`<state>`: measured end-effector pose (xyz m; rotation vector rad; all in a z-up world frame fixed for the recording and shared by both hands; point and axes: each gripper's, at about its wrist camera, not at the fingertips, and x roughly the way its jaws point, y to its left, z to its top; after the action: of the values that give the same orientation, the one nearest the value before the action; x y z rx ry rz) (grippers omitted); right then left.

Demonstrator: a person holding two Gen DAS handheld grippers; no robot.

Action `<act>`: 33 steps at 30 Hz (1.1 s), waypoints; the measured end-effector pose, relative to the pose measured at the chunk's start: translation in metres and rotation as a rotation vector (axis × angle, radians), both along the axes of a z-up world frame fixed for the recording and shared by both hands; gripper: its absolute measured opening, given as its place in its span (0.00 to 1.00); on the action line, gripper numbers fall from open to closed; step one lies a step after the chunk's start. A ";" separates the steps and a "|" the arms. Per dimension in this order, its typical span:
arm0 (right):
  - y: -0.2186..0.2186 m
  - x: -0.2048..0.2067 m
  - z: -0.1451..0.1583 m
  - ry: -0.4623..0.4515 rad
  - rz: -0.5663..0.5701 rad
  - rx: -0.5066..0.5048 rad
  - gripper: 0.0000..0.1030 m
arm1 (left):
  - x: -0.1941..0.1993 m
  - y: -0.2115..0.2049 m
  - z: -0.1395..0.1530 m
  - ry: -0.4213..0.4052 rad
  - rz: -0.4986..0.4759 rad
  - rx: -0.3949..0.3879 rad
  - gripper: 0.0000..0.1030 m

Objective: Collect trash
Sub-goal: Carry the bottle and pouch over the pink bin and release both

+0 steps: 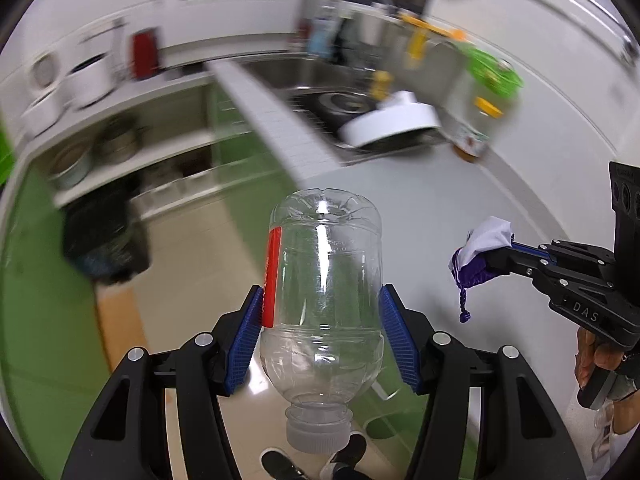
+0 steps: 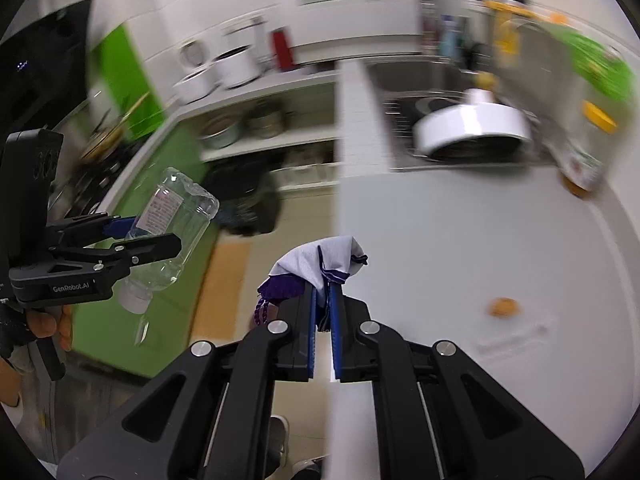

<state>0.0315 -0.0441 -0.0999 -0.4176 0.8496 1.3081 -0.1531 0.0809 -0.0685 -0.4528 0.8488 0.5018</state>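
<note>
Bottle (image 1: pixel 322 292) pinched across its belly by left gripper (image 1: pixel 322 320), cap end toward the camera, base pointing away, red label strip against the left pad. Pads spread wide to span the clear plastic, pressing both sides. Seen from the right wrist, same bottle (image 2: pixel 168 232) tilted, cap down, held over the floor just off the counter's edge.

Pouch (image 2: pixel 320 268), white and purple cloth with a dangling cord, clamped in right gripper (image 2: pixel 323 304); pads nearly together with only the thin fabric between them. Bulk of the pouch bunched above the tips. From the left wrist, pouch (image 1: pixel 482 254) and right gripper (image 1: pixel 500 258) hanging over the pale counter (image 1: pixel 400 208).

Step in hand, by the look of it: carrying phase, both pieces lifted and clear of any surface, heavy blur in the background suggesting a swing. Dark bag (image 1: pixel 106 236) on the floor by the shelves looks like a likely bin, though too smeared to be sure.

Next move calls for bringing each load over an opening and spreading the pads to drop. Bottle smooth and light, so likely to fall clean; cloth may cling to the ribbed pads and want a wider spread or a shake. Small orange scrap (image 2: pixel 503 306) left on the counter, possibly more trash to fetch after.
</note>
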 end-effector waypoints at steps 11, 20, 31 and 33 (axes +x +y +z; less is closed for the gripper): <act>0.117 -0.131 -0.049 0.007 0.197 -0.080 0.05 | -0.149 0.065 -0.043 0.033 0.224 -0.051 0.56; 0.189 -0.150 -0.229 -0.005 0.230 -0.188 0.05 | -0.164 0.134 -0.239 0.071 0.273 -0.145 0.56; 0.235 -0.136 -0.454 -0.023 0.247 -0.235 0.05 | -0.148 0.193 -0.507 0.098 0.283 -0.247 0.56; 0.241 -0.134 -0.476 -0.021 0.245 -0.242 0.05 | -0.146 0.197 -0.529 0.098 0.283 -0.255 0.57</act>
<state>-0.1023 0.1968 -0.5763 -0.7440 0.9650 1.4265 -0.2994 0.2778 -0.5971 -0.7948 0.9533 0.6834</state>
